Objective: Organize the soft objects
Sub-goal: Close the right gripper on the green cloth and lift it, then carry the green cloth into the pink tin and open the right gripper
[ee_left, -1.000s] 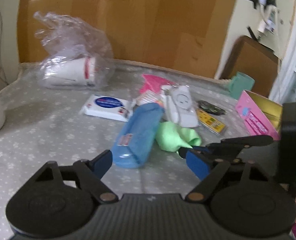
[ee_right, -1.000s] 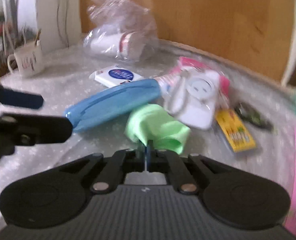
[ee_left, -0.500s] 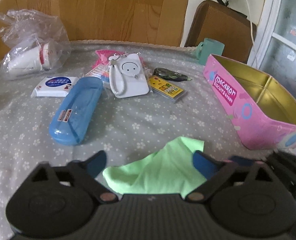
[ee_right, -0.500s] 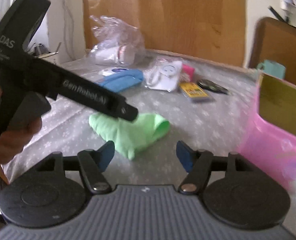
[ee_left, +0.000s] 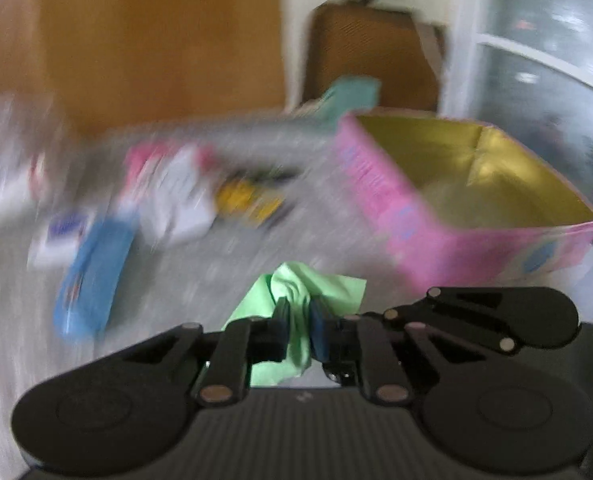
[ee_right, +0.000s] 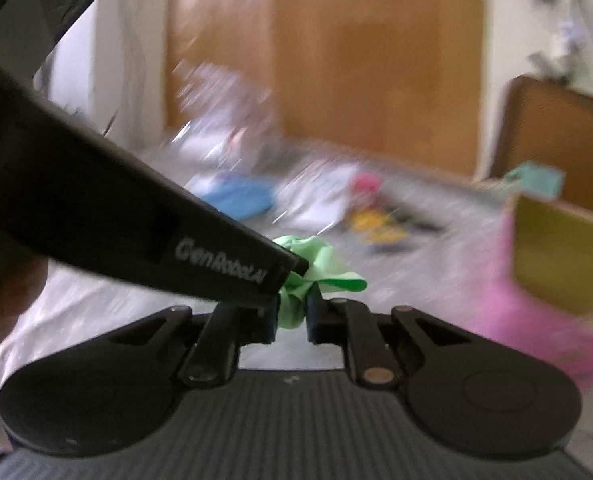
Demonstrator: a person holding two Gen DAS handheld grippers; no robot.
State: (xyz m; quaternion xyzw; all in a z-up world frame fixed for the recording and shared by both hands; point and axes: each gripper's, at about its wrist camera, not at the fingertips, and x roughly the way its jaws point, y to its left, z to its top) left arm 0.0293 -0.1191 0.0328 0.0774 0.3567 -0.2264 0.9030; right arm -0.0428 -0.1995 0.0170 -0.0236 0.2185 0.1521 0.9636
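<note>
A crumpled green cloth [ee_left: 336,292] is pinched between both grippers just above the dotted grey tablecloth. My left gripper [ee_left: 298,312] has its blue pads closing tight on a fold of the cloth. In the right wrist view the green cloth [ee_right: 324,264] bunches up in my right gripper [ee_right: 292,312], whose jaws are closing on it too. The left gripper [ee_right: 296,270] reaches in from the left and its tip meets the same bunch. An open pink tin [ee_left: 436,240] with a gold inside stands close by on the right, also seen as the pink tin [ee_right: 516,312].
Farther back lie a blue case [ee_left: 92,276], a white gadget [ee_left: 180,200], a yellow pack [ee_left: 248,196] and a wipes packet [ee_left: 60,236], all blurred. A teal cup [ee_left: 352,96] stands behind the tin. A wooden panel backs the table.
Both grippers, open half a second ago around the cloth, are now shut on it. The cloth has bunched up between them, and both views have swung towards the pink tin.
</note>
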